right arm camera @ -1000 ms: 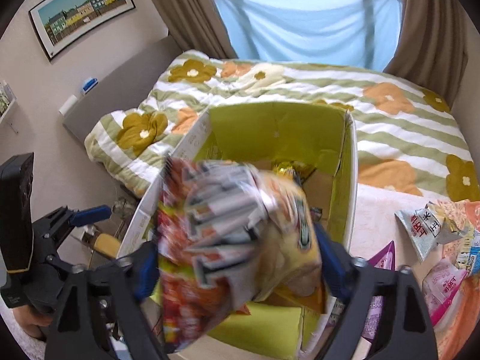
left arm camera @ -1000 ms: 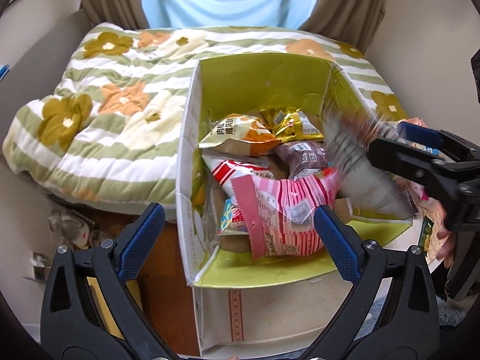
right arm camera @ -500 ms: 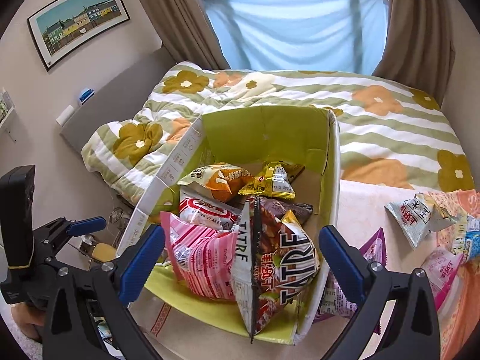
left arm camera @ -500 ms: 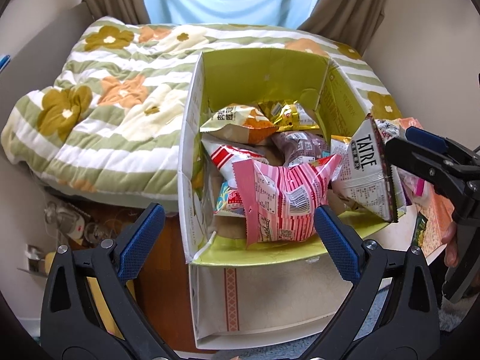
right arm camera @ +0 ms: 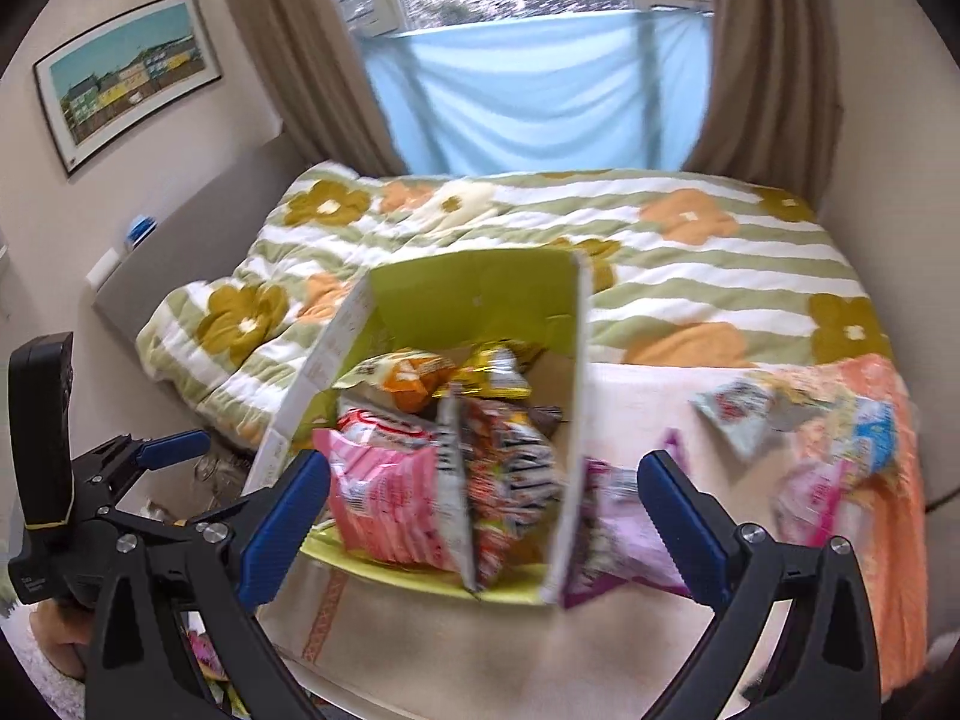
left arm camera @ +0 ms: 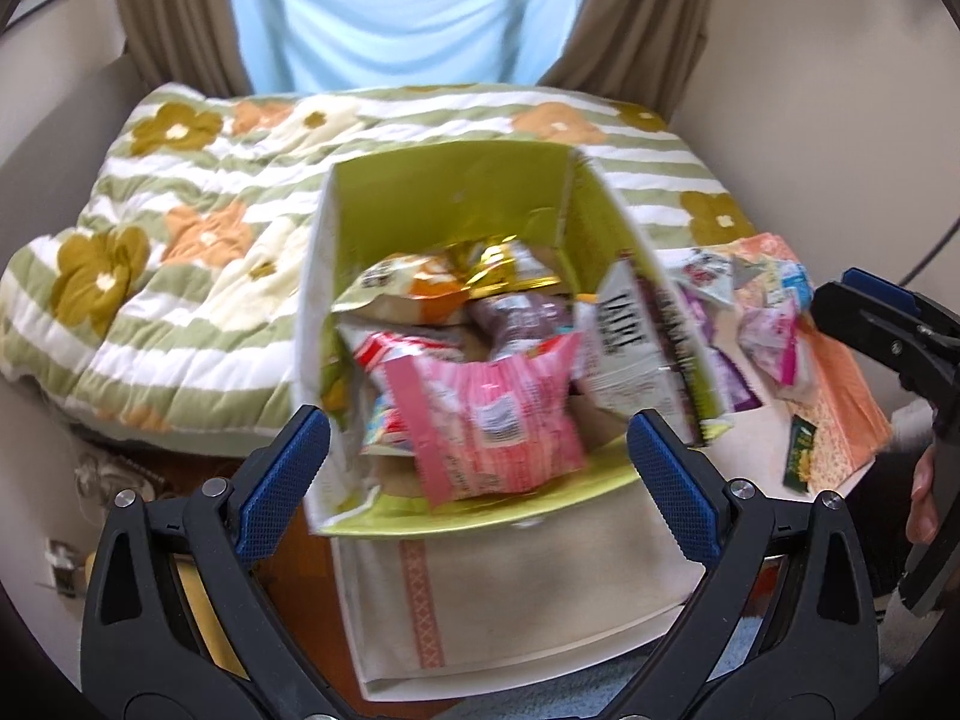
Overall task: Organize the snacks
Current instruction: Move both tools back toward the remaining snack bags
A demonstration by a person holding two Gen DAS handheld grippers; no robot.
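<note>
An open cardboard box with a green inside (left arm camera: 444,198) (right arm camera: 468,300) stands at the bed's edge and holds several snack bags. A pink striped bag (left arm camera: 492,414) (right arm camera: 384,498) lies at its front. A TATRE bag (left arm camera: 636,342) (right arm camera: 504,480) stands upright by the right wall. My left gripper (left arm camera: 480,480) is open and empty, in front of the box. My right gripper (right arm camera: 486,528) is open and empty, in front of the box's right corner; it also shows at the right edge of the left wrist view (left arm camera: 882,324).
Loose snack bags (right arm camera: 834,438) (left arm camera: 762,324) lie on an orange cloth (right arm camera: 894,528) right of the box. A purple bag (right arm camera: 618,534) leans on the box's outer right wall. A flowered quilt (left arm camera: 180,228) covers the bed behind.
My right gripper let go of the TATRE bag, which now stands in the box, and drew back. Both views have pulled away from the box.
</note>
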